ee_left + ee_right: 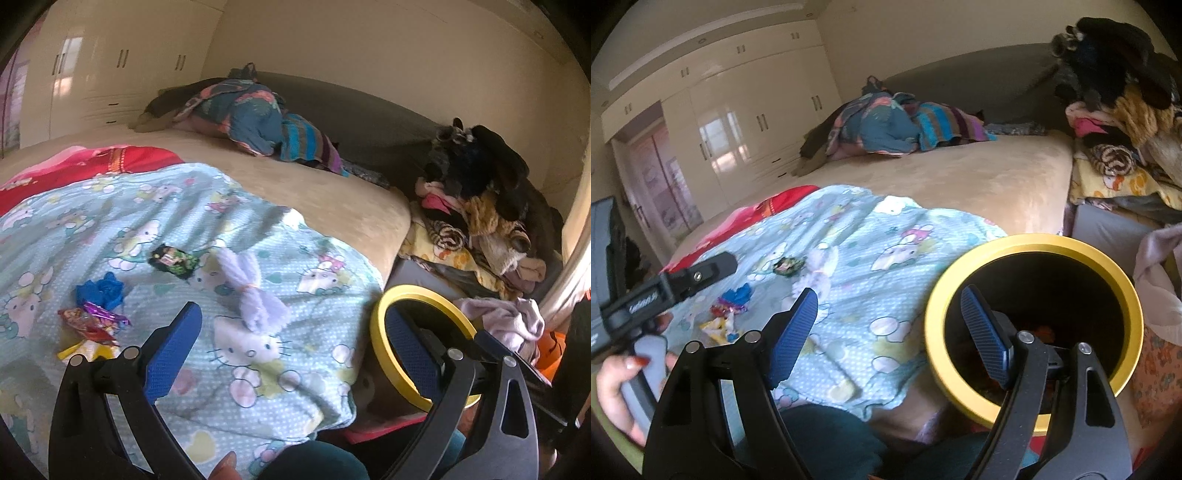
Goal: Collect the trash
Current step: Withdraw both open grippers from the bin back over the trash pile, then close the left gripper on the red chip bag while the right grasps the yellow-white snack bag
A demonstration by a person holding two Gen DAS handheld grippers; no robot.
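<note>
Trash lies on a light blue cartoon blanket (236,373) on the bed: a dark green wrapper (173,260), a crumpled blue piece (100,291), red and purple wrappers (90,321) and a yellow-white wrapper (86,350). A lilac knotted cloth (251,291) lies beside them. The same pile shows in the right wrist view (727,314). A yellow-rimmed black bin (1034,325) stands at the bed's right edge, also in the left wrist view (424,343). My left gripper (291,350) is open and empty above the blanket. My right gripper (886,328) is open and empty, one finger over the bin's mouth.
A heap of clothes (484,214) sits to the right of the bed. Folded bedding (258,122) lies at the far side against a grey headboard. Cream wardrobes (746,122) line the far wall. A red cloth (92,166) lies under the blanket's far-left end.
</note>
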